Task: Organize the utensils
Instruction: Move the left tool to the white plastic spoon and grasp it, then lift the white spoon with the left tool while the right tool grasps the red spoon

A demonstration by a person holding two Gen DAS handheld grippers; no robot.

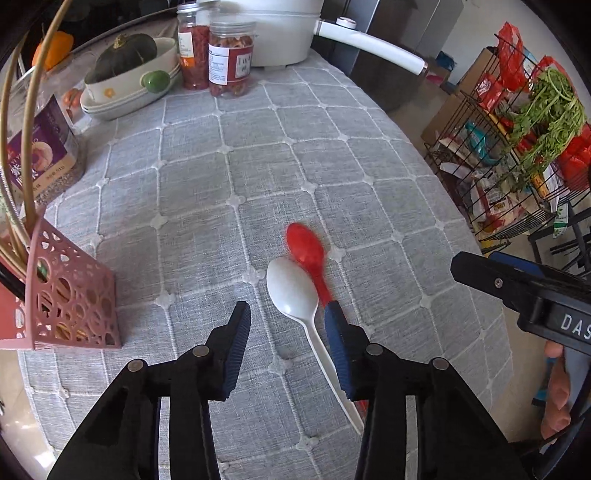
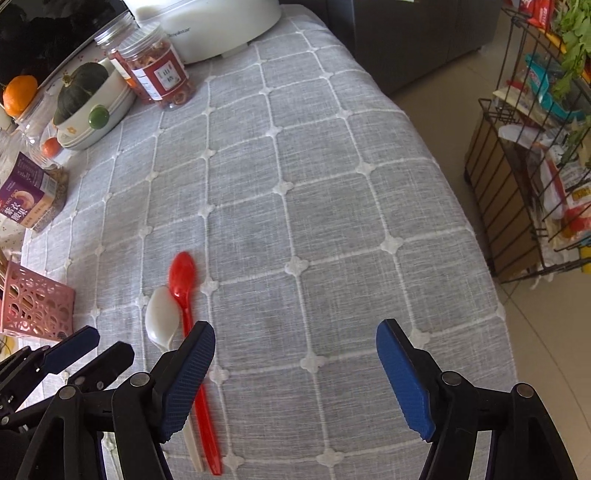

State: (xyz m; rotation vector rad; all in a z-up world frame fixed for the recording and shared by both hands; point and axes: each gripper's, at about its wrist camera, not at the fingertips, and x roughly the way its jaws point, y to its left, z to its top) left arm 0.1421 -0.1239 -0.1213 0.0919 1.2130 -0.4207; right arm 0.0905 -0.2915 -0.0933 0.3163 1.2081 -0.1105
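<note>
A white plastic spoon (image 1: pixel 291 290) and a red plastic spoon (image 1: pixel 306 246) lie side by side on the grey checked tablecloth (image 1: pixel 229 166), bowls pointing away. My left gripper (image 1: pixel 286 314) hovers over them, open; the white handle runs along the inside of its right finger and the left pad stands clear. From the right wrist, the red spoon (image 2: pixel 183 275) and the white spoon (image 2: pixel 160 321) lie at the left, their handles passing under the left finger of my open right gripper (image 2: pixel 295 334), which has only cloth between its fingers. A pink perforated holder (image 1: pixel 74 295) with sticks stands at the left.
At the back stand two red-labelled jars (image 1: pixel 231 59), a bowl with a dark squash (image 1: pixel 125 62), a purple-labelled jar (image 1: pixel 40 155) and a white cooker (image 1: pixel 280 29). The table edge runs down the right; beyond it a wire rack (image 1: pixel 517 155) stands on the floor. A person's hand (image 1: pixel 557 387) holds the right gripper.
</note>
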